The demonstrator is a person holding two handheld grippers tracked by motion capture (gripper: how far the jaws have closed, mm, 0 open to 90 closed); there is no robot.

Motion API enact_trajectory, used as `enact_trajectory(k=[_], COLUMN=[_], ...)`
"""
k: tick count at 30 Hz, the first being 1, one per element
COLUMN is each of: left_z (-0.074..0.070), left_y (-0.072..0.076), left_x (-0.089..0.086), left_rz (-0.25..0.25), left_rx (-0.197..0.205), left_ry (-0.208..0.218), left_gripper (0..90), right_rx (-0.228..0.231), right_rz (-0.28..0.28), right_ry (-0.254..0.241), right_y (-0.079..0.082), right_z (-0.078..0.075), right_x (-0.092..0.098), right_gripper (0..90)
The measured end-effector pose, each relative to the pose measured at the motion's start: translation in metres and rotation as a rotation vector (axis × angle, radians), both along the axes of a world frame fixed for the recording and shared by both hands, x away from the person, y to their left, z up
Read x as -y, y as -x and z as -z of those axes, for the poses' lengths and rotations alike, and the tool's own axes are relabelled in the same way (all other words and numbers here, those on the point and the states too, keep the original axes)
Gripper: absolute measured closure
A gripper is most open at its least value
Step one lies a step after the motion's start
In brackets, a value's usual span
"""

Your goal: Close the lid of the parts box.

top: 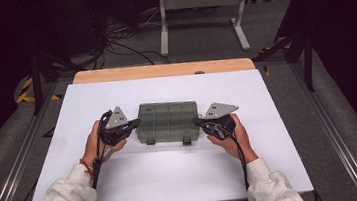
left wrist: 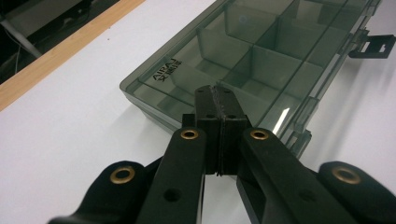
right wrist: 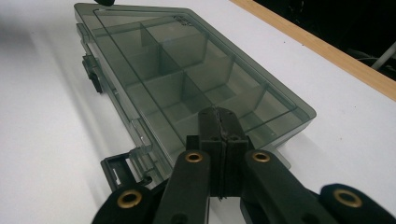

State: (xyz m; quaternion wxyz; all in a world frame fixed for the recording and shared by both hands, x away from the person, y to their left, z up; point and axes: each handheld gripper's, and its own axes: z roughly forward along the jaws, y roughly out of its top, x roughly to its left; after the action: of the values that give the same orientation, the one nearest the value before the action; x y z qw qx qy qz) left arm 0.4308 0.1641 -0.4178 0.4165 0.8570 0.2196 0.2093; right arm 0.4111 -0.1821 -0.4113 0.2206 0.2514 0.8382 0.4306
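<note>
With your left gripper point(top: 133, 126) and right gripper point(top: 200, 122) both fully closed and empty at the ends of the compartment box point(top: 168, 121) mid-desk point(top: 124, 181), uneven pushing risks skidding it toward the desk's near edge.

Lab: black curtains point(top: 344, 17), floor cables point(top: 119, 36)

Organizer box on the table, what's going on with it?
A person holds a gripper in each hand at the two short ends of a smoky clear organizer box lying on the white table. The left gripper and right gripper both have their jaws shut, tips at the box's ends, nothing between them. The lid looks closed, with its two black latches flipped open. The compartments look empty.
</note>
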Motion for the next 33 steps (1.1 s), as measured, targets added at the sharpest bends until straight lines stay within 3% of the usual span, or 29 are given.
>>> enact_trajectory(k=[20, 33], left_z=[0.01, 0.013], left_y=[0.006, 0.008], left_x=[0.001, 0.0], left_rz=[0.011, 0.012], left_rx=[-0.005, -0.003], left_ry=[0.0, 0.028], left_gripper=[89.8, 89.8], right_rx=[-0.006, -0.007], right_rz=[0.01, 0.005], right_ry=[-0.003, -0.02], right_y=[0.006, 0.008], right_z=[0.011, 0.013], right_x=[0.002, 0.002], right_gripper=[90.0, 90.0])
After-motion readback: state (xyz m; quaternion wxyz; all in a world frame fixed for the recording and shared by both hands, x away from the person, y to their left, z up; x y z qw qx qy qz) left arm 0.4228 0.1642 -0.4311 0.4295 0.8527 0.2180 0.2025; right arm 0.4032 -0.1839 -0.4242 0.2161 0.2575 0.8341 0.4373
